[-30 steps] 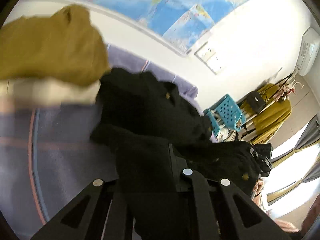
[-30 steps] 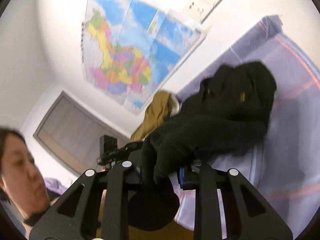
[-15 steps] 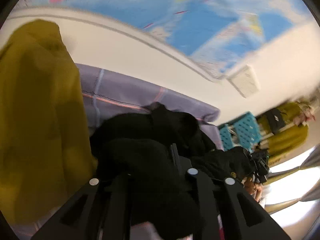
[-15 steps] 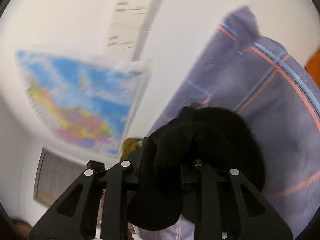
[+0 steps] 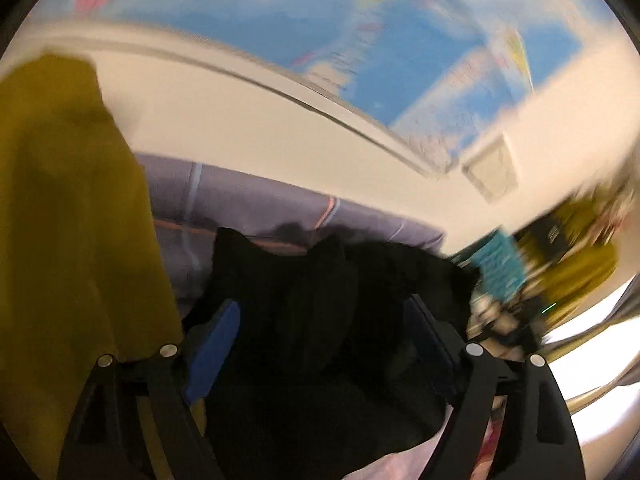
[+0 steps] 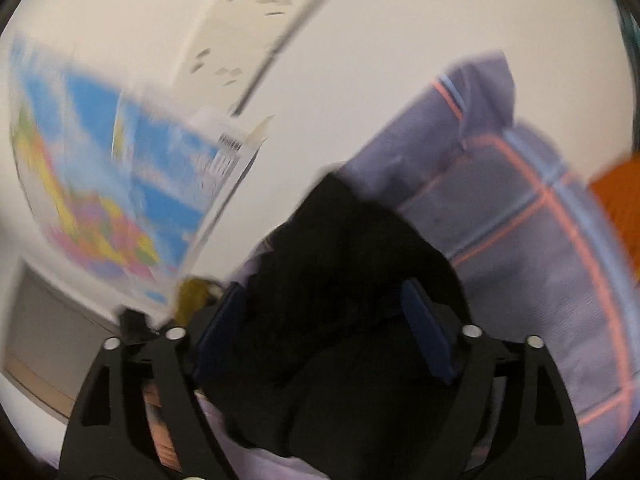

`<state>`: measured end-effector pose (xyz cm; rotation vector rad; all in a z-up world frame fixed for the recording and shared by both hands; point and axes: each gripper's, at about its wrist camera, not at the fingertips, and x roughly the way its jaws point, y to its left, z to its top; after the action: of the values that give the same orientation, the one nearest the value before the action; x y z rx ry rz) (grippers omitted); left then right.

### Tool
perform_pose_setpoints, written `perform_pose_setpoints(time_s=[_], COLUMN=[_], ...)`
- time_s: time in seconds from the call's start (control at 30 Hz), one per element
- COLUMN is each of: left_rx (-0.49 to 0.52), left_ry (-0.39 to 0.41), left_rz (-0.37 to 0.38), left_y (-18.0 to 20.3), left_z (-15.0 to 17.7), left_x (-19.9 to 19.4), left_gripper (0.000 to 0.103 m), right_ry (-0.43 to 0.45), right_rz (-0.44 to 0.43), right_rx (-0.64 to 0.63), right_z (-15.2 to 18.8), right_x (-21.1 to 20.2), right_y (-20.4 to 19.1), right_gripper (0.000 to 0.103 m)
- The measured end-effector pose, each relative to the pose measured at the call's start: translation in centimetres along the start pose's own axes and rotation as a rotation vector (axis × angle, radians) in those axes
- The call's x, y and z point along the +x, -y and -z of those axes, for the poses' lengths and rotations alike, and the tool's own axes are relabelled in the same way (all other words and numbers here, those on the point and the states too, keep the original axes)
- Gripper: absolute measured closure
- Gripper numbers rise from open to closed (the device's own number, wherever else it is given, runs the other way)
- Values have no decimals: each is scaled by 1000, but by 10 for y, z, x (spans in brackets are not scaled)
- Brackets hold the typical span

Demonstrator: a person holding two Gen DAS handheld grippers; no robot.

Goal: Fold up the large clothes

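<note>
Releasing fold: my left gripper (image 5: 320,344) and right gripper (image 6: 320,328) opening around black garment (image 5: 304,280); next, regrasp an edge.

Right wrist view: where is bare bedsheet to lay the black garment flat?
The free patch is the checked bedsheet, bordered by the black garment, an orange item at the frame edge and the wall. The left wrist view is crowded: a mustard garment hangs beside the black one, leaving only a thin strip of sheet along the wall. Both grippers' jaws are opening, cloth between them.
</note>
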<state>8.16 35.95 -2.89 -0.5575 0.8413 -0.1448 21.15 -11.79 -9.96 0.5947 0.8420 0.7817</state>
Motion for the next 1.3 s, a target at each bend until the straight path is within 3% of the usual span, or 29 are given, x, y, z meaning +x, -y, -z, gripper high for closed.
perform_pose_setpoints(time_s=[0.07,0.2,0.3,0.4,0.43,0.47,0.5,0.53,0.6,0.7,0.73,0.77,0.8,0.83,0.87,0.93,1.03,1.17,1.3], left_rx=[116,267,341,358,377,383,372,354,320,271,266,270,293,307,307,276,275,330,326], left_ry=[-12,-86,-137,-192,-192,-200,-214,-223,-212,-140,-127,-120,-126,-137,-149,-136,-20,161,222], left_rz=[-59,-99,-123,-140,-196,-242,-250,-248,-192,-162,-162,-194,-259,-295,-314,-282,-251,-356,-416], left_y=[20,58,76,84,86,86,83,81,78,75,75,75,73,72,69,61,53,41,18], left_z=[12,32,39,42,42,41,39,37,28,14,12,11,13,15,16,18,27,57,92], left_x=[4,33,62,88,98,108,115,118,115,103,101,102,107,111,113,103,61,-5,-50], left_gripper=[21,20,19,19,26,30,47,62,78,76,67,59,42,37,37,36,28,22,18], right_ry=[12,-76,-129,-183,-206,-227,-247,-255,-248,-114,-96,-102,-118,-152,-210,-225,-123,22,40], right_rz=[50,146,260,302,324,333,335,333,332,289,279,272,277,295,322,334,288,214,225], right_rx=[-104,-358,-494,-544,-549,-546,-550,-558,-582,-569,-549,-534,-525,-514,-500,-463,-451,-451,-403], right_z=[7,31,39,43,44,43,43,44,43,25,20,15,13,13,16,17,19,33,53], right_x=[-2,31,66,95,107,113,119,121,119,94,91,92,96,105,116,117,82,12,-31], right_y=[-16,-56,-73,-77,-74,-72,-69,-70,-74,-86,-88,-87,-84,-78,-69,-60,-63,-66,-47], right_gripper=[18,18,19,25,34,51,61,85,94,97,97,97,97,96,94,81,42,22,17])
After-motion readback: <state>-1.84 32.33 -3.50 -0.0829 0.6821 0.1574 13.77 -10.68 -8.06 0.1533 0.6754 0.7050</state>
